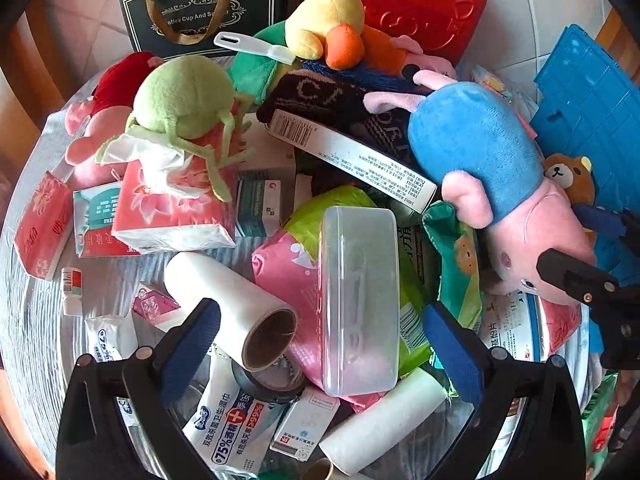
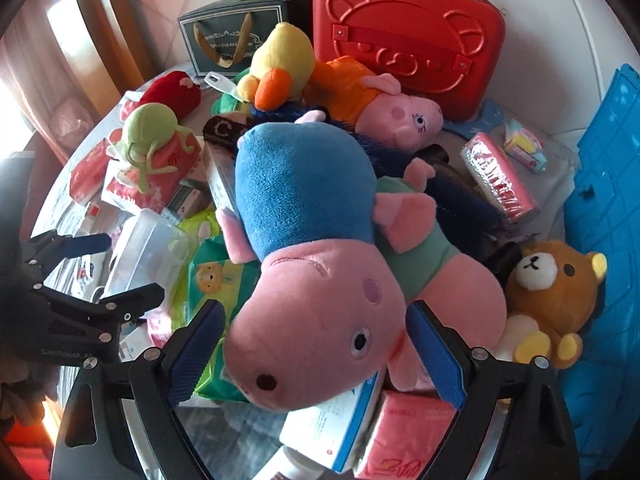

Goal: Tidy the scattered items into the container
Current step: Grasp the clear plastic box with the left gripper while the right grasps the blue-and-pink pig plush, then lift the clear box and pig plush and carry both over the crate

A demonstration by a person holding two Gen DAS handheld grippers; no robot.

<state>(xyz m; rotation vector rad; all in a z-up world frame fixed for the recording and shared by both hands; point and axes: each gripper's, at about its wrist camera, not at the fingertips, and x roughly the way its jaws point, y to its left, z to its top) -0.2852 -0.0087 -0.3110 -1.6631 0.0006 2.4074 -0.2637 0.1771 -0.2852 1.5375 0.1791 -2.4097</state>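
Observation:
A pig plush in a blue shirt lies on the heap with its pink head between the blue pads of my right gripper, which is open; a thin gap shows on each side. In the left wrist view the same pig lies at right with the right gripper at its head. My left gripper hangs open over a clear plastic box and a white lint roll, touching neither. The blue crate stands at the right edge.
A red hard case and a dark gift bag stand at the back. A brown bear plush, a yellow duck plush, a green plush, tissue packs and wipes crowd the table.

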